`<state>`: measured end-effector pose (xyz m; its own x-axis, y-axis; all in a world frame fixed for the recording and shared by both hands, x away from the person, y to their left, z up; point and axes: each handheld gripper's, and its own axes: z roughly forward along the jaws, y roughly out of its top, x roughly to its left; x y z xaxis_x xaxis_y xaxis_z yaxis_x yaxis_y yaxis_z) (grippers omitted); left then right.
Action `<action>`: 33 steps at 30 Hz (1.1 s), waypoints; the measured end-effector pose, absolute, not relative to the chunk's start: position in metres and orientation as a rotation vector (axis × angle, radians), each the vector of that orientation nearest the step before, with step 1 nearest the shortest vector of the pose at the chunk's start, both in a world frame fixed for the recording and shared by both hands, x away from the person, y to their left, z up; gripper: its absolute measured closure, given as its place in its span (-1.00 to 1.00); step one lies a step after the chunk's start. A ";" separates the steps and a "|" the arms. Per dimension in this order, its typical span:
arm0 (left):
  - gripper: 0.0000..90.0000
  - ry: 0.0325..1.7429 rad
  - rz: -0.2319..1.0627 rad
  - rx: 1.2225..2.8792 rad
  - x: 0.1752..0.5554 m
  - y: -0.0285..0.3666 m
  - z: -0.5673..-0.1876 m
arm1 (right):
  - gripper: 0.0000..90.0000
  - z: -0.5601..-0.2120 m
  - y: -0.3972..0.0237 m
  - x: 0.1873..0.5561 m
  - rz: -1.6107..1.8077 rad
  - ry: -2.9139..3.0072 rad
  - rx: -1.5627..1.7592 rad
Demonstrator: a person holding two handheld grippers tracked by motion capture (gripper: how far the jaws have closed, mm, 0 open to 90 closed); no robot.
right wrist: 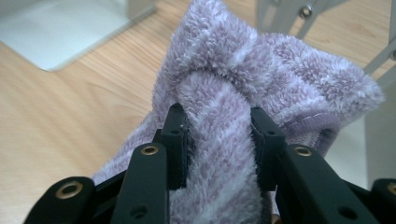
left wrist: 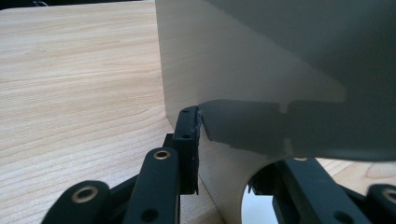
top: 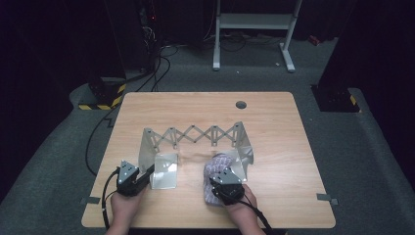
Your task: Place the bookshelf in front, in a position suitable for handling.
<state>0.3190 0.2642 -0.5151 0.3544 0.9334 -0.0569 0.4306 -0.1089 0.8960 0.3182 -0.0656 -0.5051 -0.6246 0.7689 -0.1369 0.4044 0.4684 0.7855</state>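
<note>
Your right gripper (top: 226, 187) is covering the near part of the purple towel (top: 216, 169) in the high view. In the left gripper view, the metal plate (left wrist: 261, 70) is running off the top and right edges and hiding one black pad behind it. Beyond the towel in the right gripper view, the folding rack (right wrist: 299, 14) is getting cut off.

no readable text, labels, brands or numbers anywhere. only sign-like marking: yellow-black hazard stripes on a black base (top: 100, 95) on the floor left of the table (top: 205, 105); no writing on them.
</note>
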 end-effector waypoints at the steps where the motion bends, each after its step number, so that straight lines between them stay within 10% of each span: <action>1: 0.51 1.226 0.691 1.706 0.320 0.265 -0.515 | 0.45 -0.504 -0.065 0.314 1.036 2.235 0.969; 33: 0.77 1.222 0.644 1.687 0.323 0.263 -0.515 | 0.45 -0.485 -0.075 0.308 1.189 2.085 1.001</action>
<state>0.3230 0.2626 -0.5148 0.3691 0.9240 -0.0998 0.4394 -0.0789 0.8948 0.3083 -0.0752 -0.4854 -0.5818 0.8088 -0.0860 0.3379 0.3366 0.8789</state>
